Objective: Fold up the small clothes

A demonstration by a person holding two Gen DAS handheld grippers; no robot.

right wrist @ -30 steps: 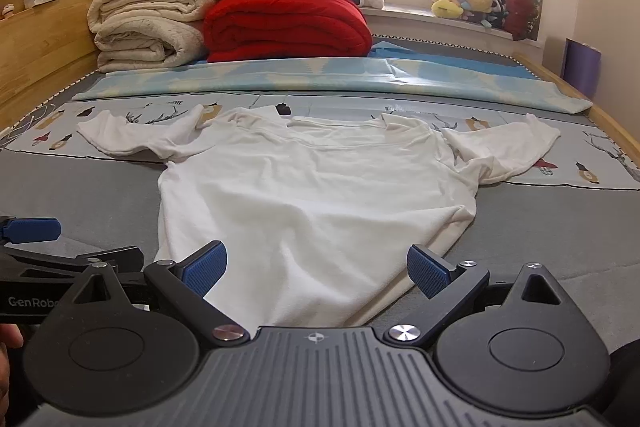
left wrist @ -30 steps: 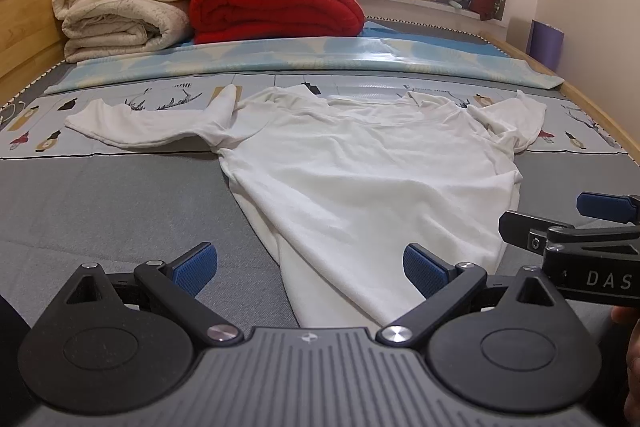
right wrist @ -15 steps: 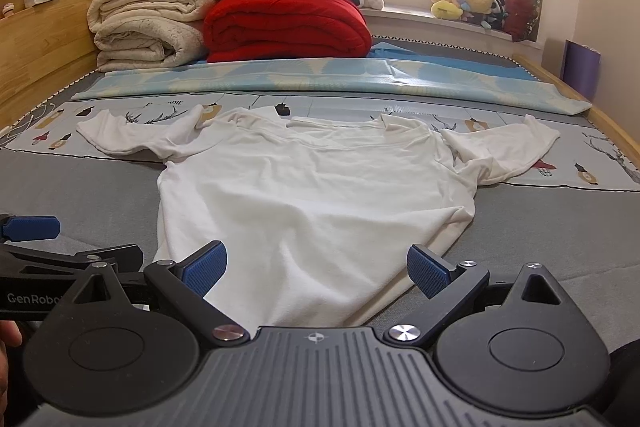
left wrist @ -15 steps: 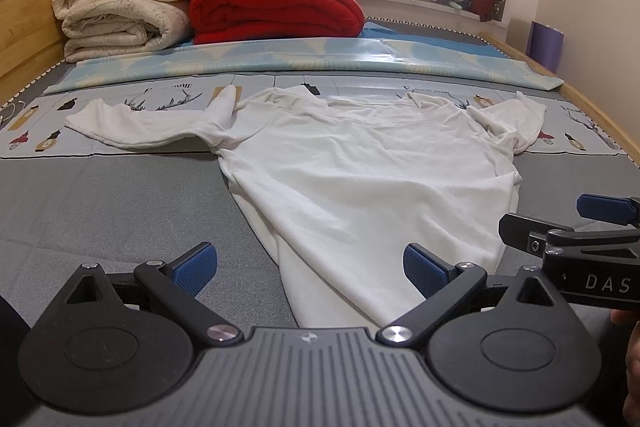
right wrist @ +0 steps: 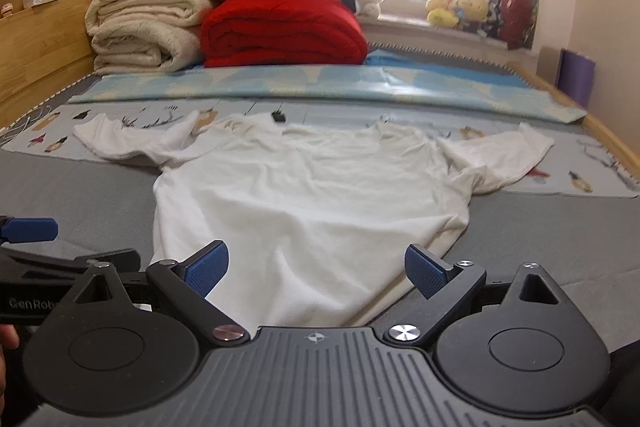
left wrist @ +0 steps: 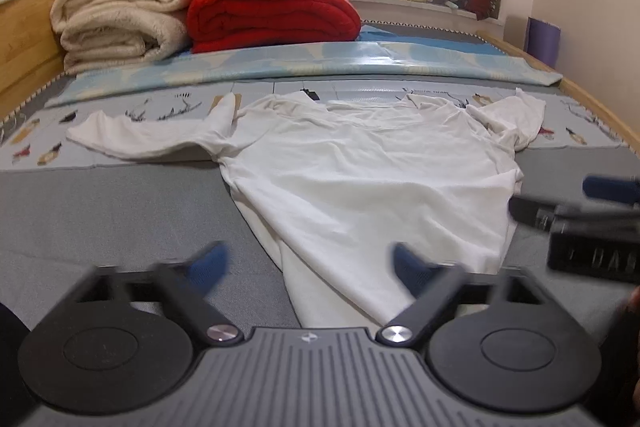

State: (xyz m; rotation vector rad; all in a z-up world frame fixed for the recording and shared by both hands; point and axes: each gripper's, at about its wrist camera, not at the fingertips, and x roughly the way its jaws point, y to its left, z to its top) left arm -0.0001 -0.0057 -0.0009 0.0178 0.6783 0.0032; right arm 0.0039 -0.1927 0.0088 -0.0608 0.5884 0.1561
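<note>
The left gripper is drawing its jaws in from the wide spread they kept a moment ago; its blue pads smear with the motion. The near hem of the small white cotton shirt lies between them, not yet pinched, so I judge the first grasp of the fold is only beginning. The shirt lies flat on the grey bed mat, collar towards the window, its left sleeve stretched out, its right one bunched. The right gripper stands wide over the same hem, holding nothing. Both tools sit low at the near edge, side by side, tilted down towards the cloth. Behind, the folded red quilt and the cream blankets lie stacked well apart from the shirt.
</note>
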